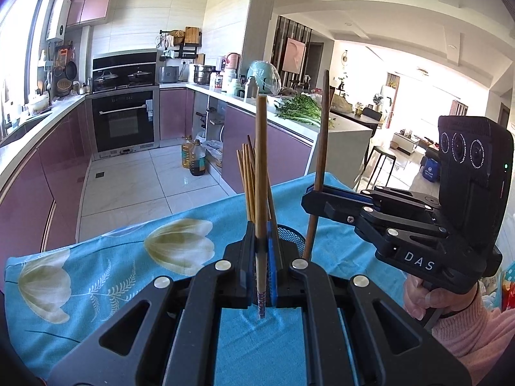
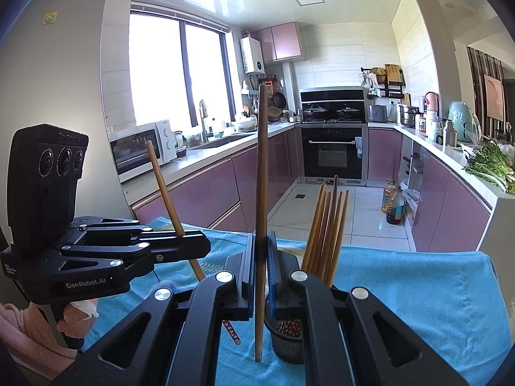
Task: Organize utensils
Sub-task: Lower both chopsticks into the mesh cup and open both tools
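Now each tool is clamped on one upright chopstick: left tool [image 1: 264,276] and right tool [image 2: 261,276], beside the holder [image 2: 285,344] on the desk [image 1: 96,276].

Two brown wooden chopsticks are clamped upright, one [image 1: 261,173] in the left gripper [image 1: 262,276], one [image 2: 261,193] in the right gripper [image 2: 261,276]. Further chopsticks [image 2: 328,231] stand bundled in a black mesh holder [image 2: 285,344] on the blue cloth.
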{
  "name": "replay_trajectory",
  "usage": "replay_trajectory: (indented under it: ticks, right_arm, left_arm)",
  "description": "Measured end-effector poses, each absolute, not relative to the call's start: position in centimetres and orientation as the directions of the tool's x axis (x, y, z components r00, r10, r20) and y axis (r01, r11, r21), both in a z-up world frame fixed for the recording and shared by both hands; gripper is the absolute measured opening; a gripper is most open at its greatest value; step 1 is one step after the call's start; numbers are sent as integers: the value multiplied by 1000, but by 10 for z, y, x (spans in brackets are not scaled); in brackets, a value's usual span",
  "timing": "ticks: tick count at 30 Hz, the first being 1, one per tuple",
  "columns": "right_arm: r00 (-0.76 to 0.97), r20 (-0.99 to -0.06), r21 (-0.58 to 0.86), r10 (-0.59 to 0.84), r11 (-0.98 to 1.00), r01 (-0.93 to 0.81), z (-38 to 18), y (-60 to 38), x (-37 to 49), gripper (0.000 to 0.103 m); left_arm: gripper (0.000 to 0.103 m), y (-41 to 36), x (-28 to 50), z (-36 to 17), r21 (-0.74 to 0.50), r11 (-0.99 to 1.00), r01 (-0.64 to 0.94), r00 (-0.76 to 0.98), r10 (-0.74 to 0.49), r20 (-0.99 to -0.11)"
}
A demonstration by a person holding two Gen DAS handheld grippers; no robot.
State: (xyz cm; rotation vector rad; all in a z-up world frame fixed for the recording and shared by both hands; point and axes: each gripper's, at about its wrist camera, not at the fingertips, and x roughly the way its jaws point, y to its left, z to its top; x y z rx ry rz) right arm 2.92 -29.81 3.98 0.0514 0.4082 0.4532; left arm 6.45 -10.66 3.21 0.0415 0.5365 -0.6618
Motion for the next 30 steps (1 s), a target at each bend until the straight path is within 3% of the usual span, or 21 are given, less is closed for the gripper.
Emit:
replay_trajectory:
  ticks: [20,30]
  right_arm:
    - [859,-303,122,412,911,-394,62,-306,40,6]
    - [863,-337,121,376,927,-356,48,-302,55,6]
  left_arm:
    - [7,-114,68,62,-154,759,633,667,-635,-390]
    - [7,-138,74,56,-116,776,619,693,-610,-385]
